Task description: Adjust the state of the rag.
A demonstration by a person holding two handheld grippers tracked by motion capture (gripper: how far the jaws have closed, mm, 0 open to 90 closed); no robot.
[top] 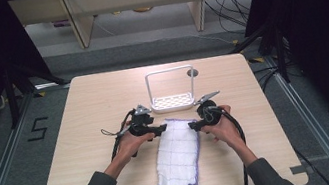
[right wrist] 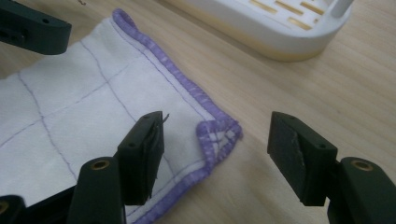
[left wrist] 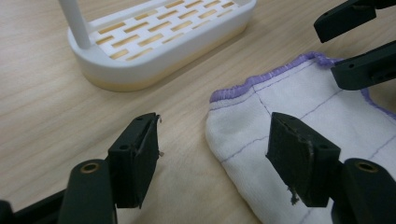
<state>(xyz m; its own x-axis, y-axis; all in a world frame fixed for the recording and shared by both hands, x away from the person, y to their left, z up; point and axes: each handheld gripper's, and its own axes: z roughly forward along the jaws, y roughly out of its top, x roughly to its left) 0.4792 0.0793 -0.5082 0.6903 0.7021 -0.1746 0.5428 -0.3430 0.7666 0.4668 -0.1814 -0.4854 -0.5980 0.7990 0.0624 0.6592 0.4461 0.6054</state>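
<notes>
I am holding my left tool [top: 162, 129] just over the worktop [top: 88, 105], its jaws standing apart and gripping nothing. In the left gripper view one jaw is hovering above bare wood and the other above the near corner of the white cloth with purple hem [left wrist: 289, 121], which is lying flat on the worktop. In the high view the cloth [top: 179, 155] is stretching from the middle of the worktop toward six o'clock, with its far edge between my two tools. At twelve o'clock from the cloth, close by but not touching it, the white slotted rack with a tall hoop handle [top: 172, 102] is standing upright. My right tool [top: 192, 125] is also released, its jaws straddling the cloth's folded-over right corner [right wrist: 217, 135] without pressing on it.
</notes>
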